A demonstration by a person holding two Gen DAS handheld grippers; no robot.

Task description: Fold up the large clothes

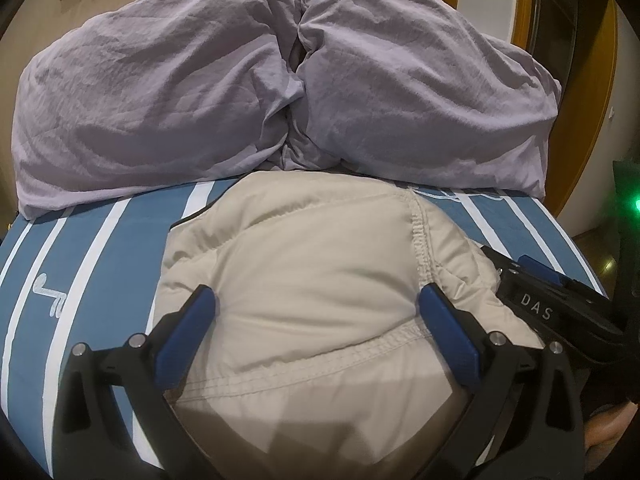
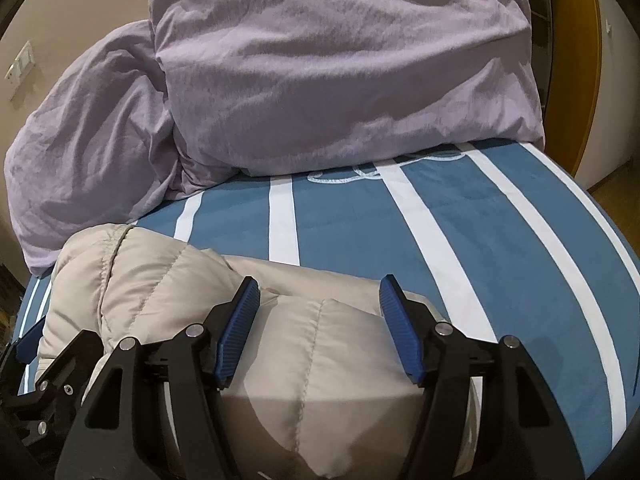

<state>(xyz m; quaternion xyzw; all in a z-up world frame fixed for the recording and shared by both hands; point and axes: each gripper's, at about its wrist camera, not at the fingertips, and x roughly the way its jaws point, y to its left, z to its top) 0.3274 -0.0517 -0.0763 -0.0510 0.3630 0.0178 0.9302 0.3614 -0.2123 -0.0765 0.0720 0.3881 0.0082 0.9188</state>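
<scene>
Both pairs of blue fingers stand spread apart, gripping nothing. The left gripper [image 1: 316, 300] hovers over the cream padded jacket [image 1: 304, 264], a finger to either side of its bulging middle; the right gripper [image 2: 320, 292] hangs close beside it over the same bundle. The jacket lies on the striped blue sheet [image 2: 500, 220], already doubled into a compact puffy packet. Beyond it sit two lilac pillows [image 1: 160, 92]. Folding looks nearly finished; perhaps only pressing flat remains.
</scene>
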